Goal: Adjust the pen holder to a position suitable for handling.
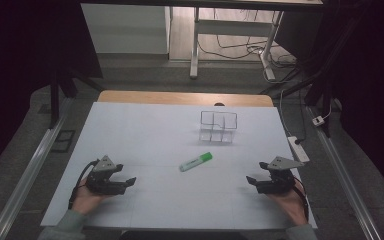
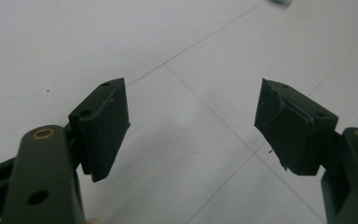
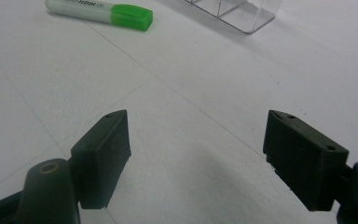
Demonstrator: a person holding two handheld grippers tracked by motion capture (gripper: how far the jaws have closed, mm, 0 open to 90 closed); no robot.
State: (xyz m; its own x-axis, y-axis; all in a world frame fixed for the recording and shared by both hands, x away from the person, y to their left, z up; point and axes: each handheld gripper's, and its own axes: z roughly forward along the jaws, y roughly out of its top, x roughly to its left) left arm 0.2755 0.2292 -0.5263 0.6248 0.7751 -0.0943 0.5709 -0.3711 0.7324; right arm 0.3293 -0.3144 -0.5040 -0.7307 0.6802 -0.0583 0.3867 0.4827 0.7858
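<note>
A green and white highlighter pen (image 1: 196,161) lies flat near the middle of the white table (image 1: 145,135), its green cap toward the right. Behind it stands a clear plastic organiser (image 1: 218,126) with several compartments. My left gripper (image 1: 128,183) rests low at the front left, held in a hand, jaws wide apart with bare table between them (image 2: 191,121). My right gripper (image 1: 250,181) rests at the front right, open too (image 3: 198,140). From the right gripper view the highlighter (image 3: 100,11) lies ahead to the upper left and a corner of the organiser (image 3: 233,11) ahead at the top.
The table's far edge is a wooden strip (image 1: 185,98). Metal rails run along both sides on the floor. A power strip (image 1: 298,148) with cables lies off the right edge. Desk legs and cables stand behind the table.
</note>
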